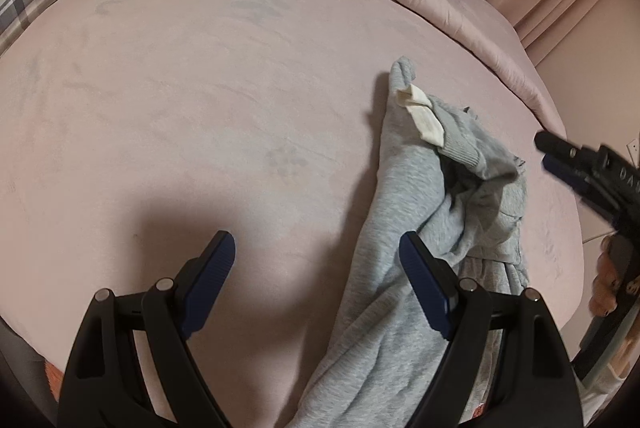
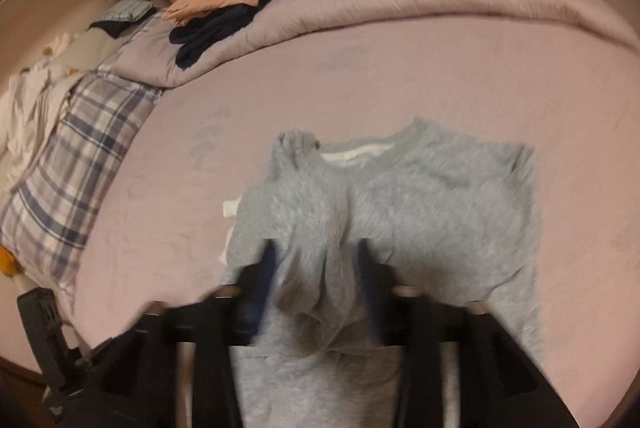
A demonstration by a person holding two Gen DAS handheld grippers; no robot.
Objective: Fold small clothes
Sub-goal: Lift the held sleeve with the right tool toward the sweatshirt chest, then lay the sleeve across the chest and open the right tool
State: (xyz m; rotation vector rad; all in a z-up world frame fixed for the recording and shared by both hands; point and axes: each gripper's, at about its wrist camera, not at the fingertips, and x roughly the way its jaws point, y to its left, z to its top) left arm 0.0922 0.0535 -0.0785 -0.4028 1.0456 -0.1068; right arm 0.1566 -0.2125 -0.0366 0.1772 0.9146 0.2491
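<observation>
The light is warm and rather dim, an indoor light, and it gives the whole scene a pinkish tone. In the left wrist view the picture is sharp. A soft dark shadow (image 1: 188, 203) lies on the bed sheet (image 1: 160, 99) just ahead of the left gripper (image 1: 318, 254), so the light seems to come from behind and above it. No glare shows anywhere. The right wrist view is blurred by motion: the right gripper (image 2: 316, 260) and the grey sweatshirt (image 2: 400, 195) between its fingers are smeared, and the far bedding is soft too. Both views bend strongly at the edges, and the corners fall into black.
</observation>
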